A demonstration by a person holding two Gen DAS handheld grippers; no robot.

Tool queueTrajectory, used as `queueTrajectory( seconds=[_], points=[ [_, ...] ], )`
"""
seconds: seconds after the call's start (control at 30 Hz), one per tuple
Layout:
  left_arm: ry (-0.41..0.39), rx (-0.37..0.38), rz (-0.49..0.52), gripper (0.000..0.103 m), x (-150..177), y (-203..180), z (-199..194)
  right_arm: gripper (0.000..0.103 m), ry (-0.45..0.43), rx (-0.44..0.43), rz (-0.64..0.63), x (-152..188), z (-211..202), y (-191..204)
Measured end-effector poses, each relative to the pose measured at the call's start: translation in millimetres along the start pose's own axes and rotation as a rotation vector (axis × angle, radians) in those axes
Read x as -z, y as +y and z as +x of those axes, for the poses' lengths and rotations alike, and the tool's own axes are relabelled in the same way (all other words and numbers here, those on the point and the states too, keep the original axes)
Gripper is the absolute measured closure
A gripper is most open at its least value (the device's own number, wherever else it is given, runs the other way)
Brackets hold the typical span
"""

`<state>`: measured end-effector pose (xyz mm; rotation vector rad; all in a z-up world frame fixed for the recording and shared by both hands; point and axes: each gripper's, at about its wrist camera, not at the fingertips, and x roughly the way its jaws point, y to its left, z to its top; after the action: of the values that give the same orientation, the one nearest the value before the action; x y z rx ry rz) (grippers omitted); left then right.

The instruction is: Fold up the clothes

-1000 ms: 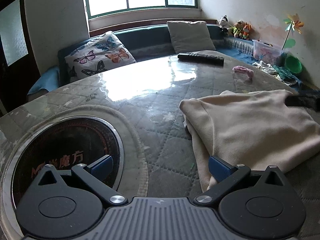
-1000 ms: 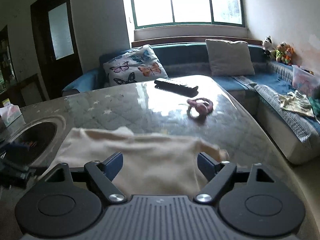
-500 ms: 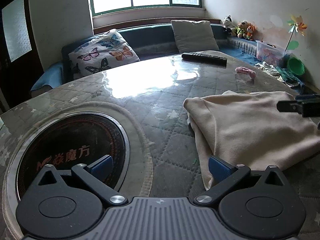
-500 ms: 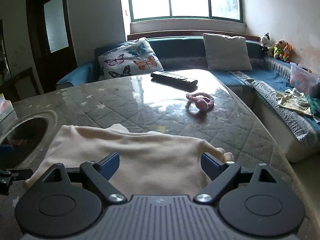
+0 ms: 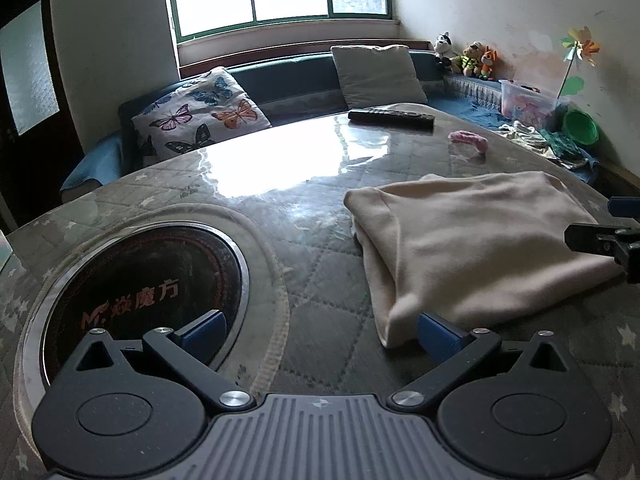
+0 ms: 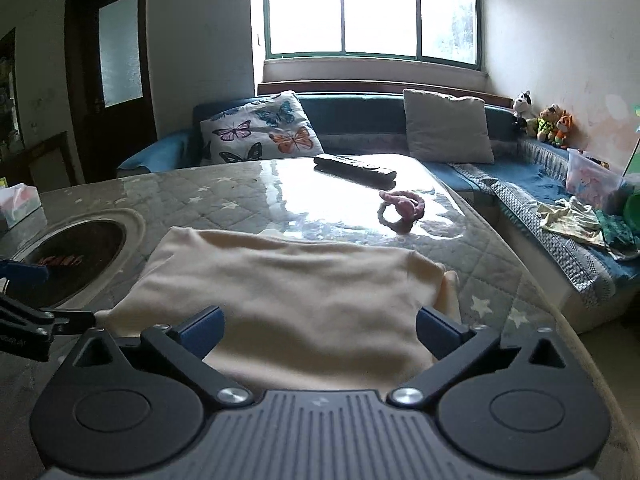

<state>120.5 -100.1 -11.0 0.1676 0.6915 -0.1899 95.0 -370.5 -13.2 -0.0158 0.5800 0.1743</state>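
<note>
A cream garment (image 5: 472, 240) lies folded on the quilted table (image 5: 312, 216); it also shows in the right wrist view (image 6: 288, 292). My left gripper (image 5: 320, 334) is open and empty, just off the garment's near left corner, its right finger next to the cloth edge. My right gripper (image 6: 318, 330) is open and empty, above the garment's near edge. The right gripper shows at the right edge of the left wrist view (image 5: 604, 236), and the left gripper at the left edge of the right wrist view (image 6: 24, 312).
A round built-in cooker (image 5: 136, 280) sits in the table at the left. A remote (image 5: 390, 117) and a pink hair band (image 6: 400, 210) lie at the far side. A sofa with cushions (image 6: 260, 132) runs behind the table. A tissue box (image 6: 18, 204) stands at far left.
Both grippers have drawn back and risen from the garment. The garment lies in the same folded shape. Both stay open.
</note>
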Motion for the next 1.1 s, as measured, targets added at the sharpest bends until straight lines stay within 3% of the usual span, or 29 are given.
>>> queueTrajectory(
  seconds=[1.1],
  points=[
    [-0.006, 0.025, 0.077, 0.0, 40.9, -31.7, -36.7, 0.0, 0.031, 0.081, 0.039, 58.9, -50.7, 22.1]
  ],
)
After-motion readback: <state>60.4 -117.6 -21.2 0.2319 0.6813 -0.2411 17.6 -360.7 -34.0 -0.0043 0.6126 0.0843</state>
